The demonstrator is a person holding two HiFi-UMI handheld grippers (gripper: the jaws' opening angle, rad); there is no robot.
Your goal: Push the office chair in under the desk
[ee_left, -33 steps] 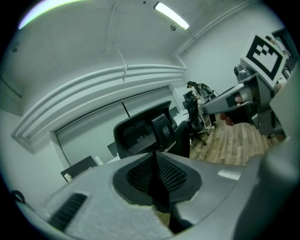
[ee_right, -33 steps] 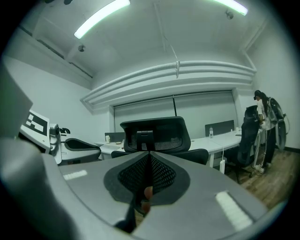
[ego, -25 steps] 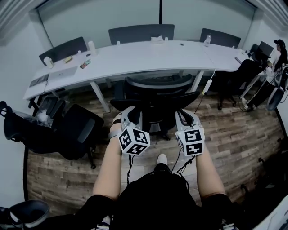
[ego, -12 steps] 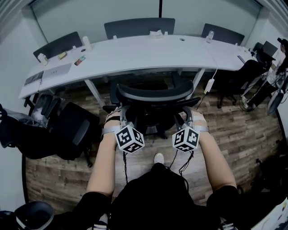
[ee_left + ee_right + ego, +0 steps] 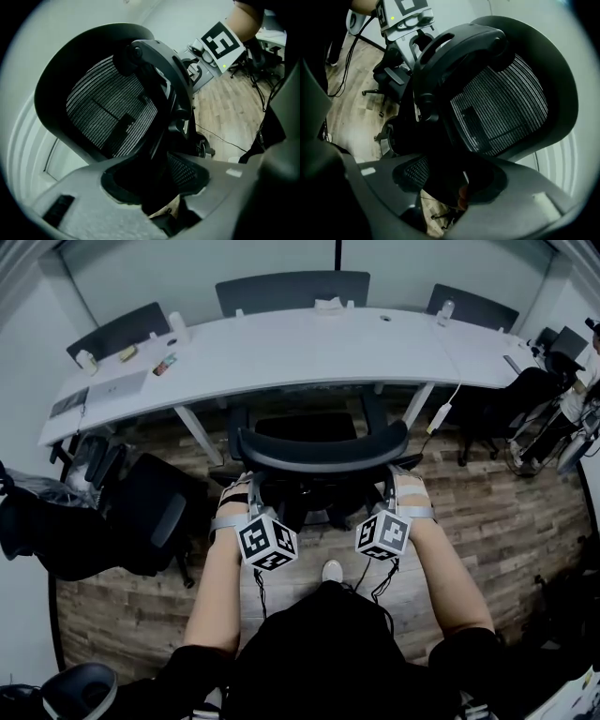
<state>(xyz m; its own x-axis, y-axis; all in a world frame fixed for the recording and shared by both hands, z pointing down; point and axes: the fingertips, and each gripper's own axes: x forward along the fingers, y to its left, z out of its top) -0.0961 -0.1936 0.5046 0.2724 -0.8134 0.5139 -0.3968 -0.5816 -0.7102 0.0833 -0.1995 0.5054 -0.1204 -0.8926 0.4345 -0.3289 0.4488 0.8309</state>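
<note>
The black mesh office chair (image 5: 323,454) stands in front of the long white desk (image 5: 281,357), its seat just below the desk's front edge. My left gripper (image 5: 246,491) is at the left side of the backrest and my right gripper (image 5: 398,486) at the right side. The jaws of both have just been opening. In the left gripper view, the mesh back (image 5: 112,112) fills the picture, and a dark part of the chair frame lies between the spread jaws of the left gripper (image 5: 154,187). The right gripper (image 5: 450,183) likewise straddles dark frame below the mesh (image 5: 501,112).
A second black chair (image 5: 141,512) stands close on the left. More chairs (image 5: 291,292) line the desk's far side. A laptop (image 5: 117,388) and small items lie on the desk. A white power strip (image 5: 441,413) hangs by a desk leg. A person (image 5: 572,399) sits far right.
Both grippers have sunk a little and rolled at the sides of the backrest, and their jaws stand wider. The backrest now looks more upright, with the seat showing beneath the desk edge.
</note>
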